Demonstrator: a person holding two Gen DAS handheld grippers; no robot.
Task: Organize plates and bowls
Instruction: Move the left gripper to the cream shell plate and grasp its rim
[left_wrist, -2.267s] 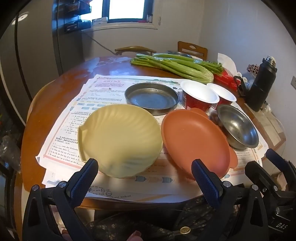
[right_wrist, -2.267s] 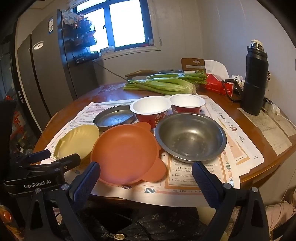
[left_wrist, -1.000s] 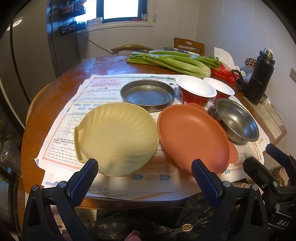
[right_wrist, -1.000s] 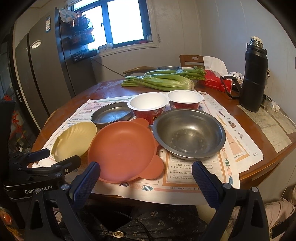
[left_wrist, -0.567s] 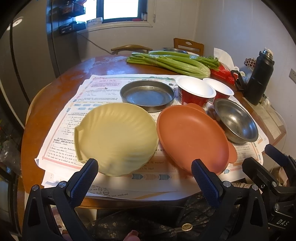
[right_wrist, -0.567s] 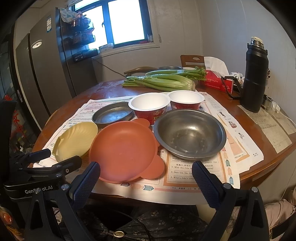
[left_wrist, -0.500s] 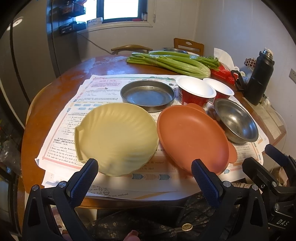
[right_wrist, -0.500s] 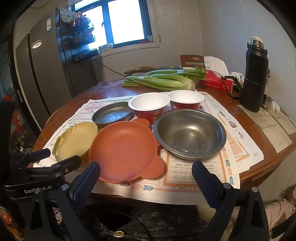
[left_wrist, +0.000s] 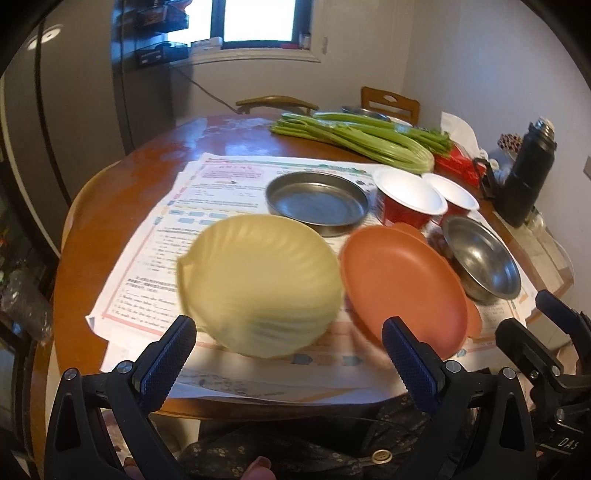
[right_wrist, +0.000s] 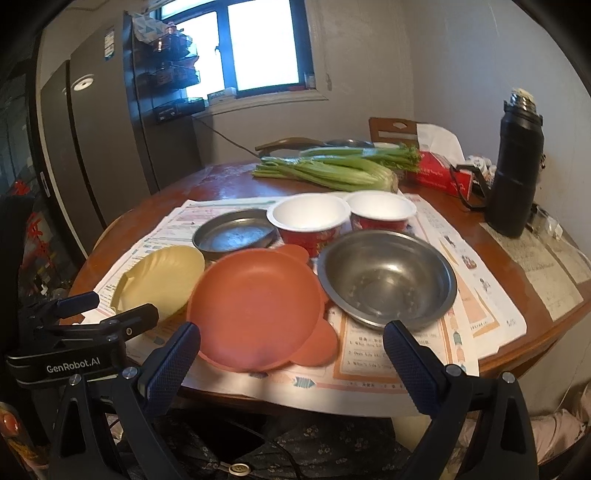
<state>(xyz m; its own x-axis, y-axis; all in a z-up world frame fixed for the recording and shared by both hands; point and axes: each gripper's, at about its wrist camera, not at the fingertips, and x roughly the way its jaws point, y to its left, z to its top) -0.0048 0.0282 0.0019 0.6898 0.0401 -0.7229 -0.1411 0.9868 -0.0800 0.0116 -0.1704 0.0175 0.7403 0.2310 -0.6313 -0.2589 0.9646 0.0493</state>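
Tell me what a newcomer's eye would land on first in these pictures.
The orange plate and the pale yellow shell-shaped plate lie side by side at the near edge of the paper-covered round table. Right of the orange plate sits a steel bowl, with two red paper bowls and a shallow steel pan behind. A bunch of celery lies across the far side.

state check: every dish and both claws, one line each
left claw: open, empty
right claw: open, empty
yellow shell plate: upright, empty
orange plate: upright, empty
steel bowl: upright, empty
steel pan: upright, empty
two red paper bowls: upright, side by side, empty
black flask: standing, capped
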